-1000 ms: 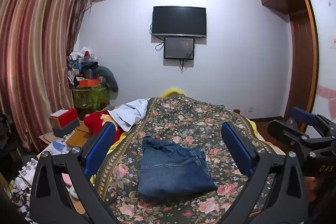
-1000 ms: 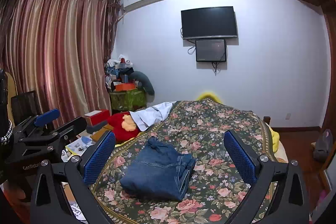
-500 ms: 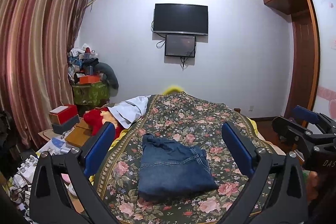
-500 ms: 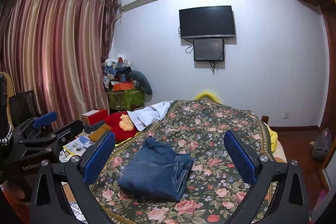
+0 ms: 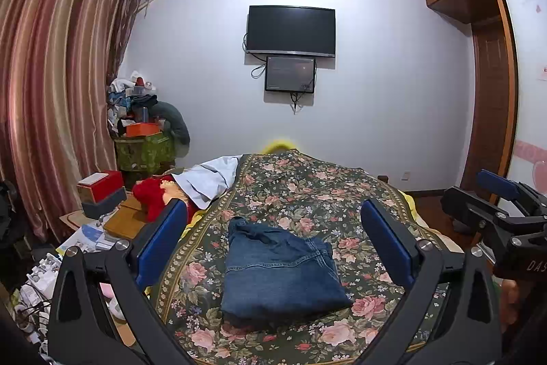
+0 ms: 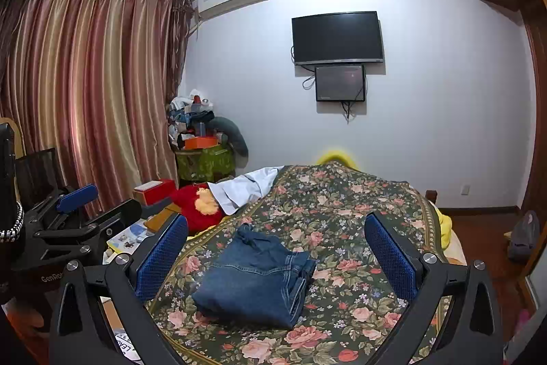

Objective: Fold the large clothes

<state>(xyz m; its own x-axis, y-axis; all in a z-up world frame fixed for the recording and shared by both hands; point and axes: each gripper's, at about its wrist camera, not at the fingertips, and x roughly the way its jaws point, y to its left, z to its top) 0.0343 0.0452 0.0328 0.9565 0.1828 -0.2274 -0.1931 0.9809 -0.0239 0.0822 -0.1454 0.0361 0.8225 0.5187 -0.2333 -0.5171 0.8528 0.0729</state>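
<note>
A pair of blue jeans [image 5: 280, 272] lies folded into a compact stack on the floral bedspread [image 5: 307, 190]; it also shows in the right wrist view [image 6: 256, 279]. My left gripper [image 5: 273, 242] is open and empty, held back from the bed above the jeans' near edge. My right gripper [image 6: 273, 248] is open and empty, held at about the same height. Each gripper appears at the edge of the other's view: the right one [image 5: 495, 204] and the left one [image 6: 78, 211].
A white garment [image 5: 208, 177] and a red plush toy [image 5: 154, 197] lie at the bed's far left. Boxes and papers [image 5: 102, 211] crowd a side table on the left. Curtains [image 5: 51, 91], a cluttered stand [image 5: 143, 139] and a wardrobe [image 5: 492, 91] surround the bed.
Both grippers have tilted slightly, so the jeans and bed sit a little lower in each view. The jeans have not moved.
</note>
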